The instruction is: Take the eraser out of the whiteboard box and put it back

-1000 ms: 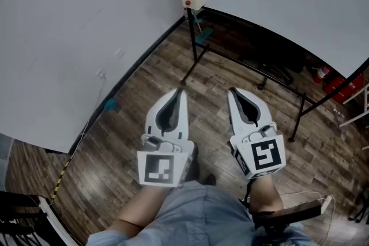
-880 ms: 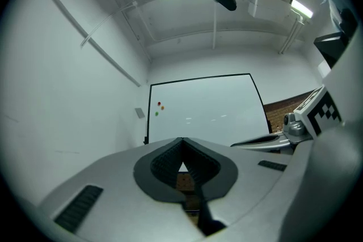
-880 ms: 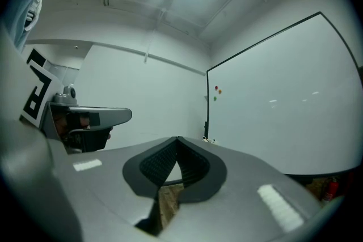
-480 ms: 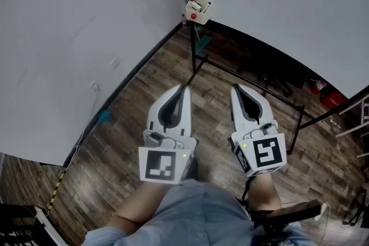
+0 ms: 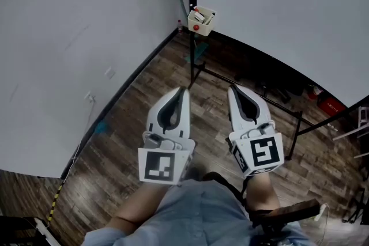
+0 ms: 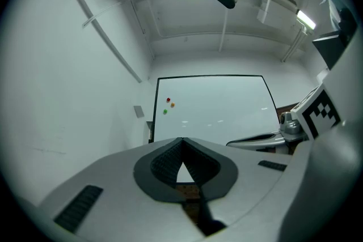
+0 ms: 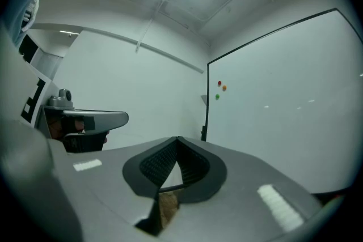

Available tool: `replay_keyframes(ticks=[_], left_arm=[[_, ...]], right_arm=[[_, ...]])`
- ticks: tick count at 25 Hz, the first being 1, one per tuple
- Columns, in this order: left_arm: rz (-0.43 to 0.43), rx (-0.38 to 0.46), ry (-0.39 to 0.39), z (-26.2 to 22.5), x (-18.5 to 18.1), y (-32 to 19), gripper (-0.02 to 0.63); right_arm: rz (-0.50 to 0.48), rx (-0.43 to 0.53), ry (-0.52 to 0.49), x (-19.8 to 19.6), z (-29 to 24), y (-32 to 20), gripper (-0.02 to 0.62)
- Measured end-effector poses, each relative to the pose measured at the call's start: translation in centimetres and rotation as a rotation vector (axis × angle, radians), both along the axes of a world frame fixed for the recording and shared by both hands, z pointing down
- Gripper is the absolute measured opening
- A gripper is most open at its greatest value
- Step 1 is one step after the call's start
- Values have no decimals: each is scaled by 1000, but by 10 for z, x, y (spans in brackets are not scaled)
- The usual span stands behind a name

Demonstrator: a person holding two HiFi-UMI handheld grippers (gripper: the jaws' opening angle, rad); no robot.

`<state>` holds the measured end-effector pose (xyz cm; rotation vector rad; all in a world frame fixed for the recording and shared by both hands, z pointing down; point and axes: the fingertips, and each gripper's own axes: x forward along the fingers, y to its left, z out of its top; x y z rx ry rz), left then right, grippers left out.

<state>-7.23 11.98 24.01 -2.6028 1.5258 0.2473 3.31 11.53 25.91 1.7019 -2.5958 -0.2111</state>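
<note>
The left gripper [image 5: 184, 90] is shut tight. Its two jaws touch at the tips and nothing is between them. The right gripper [image 5: 231, 89] is shut tight too, and it holds nothing. They are side by side, near the person, and both point at the whiteboard [image 5: 277, 3] on the far side. The whiteboard box [image 5: 202, 19] is small and white with a red dot on its front. It hangs at the left edge of the whiteboard, by a black pole [image 5: 193, 37]. It is well apart from both grippers. Small white and red things stick up out of it, but they are too small to tell if one is the eraser. Three little dots [image 6: 168, 105], red, orange and green, sit on the whiteboard. Below is a brown wood floor [image 5: 138, 106].
</note>
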Motion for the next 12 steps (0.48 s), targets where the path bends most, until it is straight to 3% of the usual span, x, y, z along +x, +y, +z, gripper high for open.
replay_keyframes(ticks=[12], left_arm=[[11, -41, -4, 19, -2, -57, 3]], right_arm=[[5, -14, 15, -3, 8, -56, 2]])
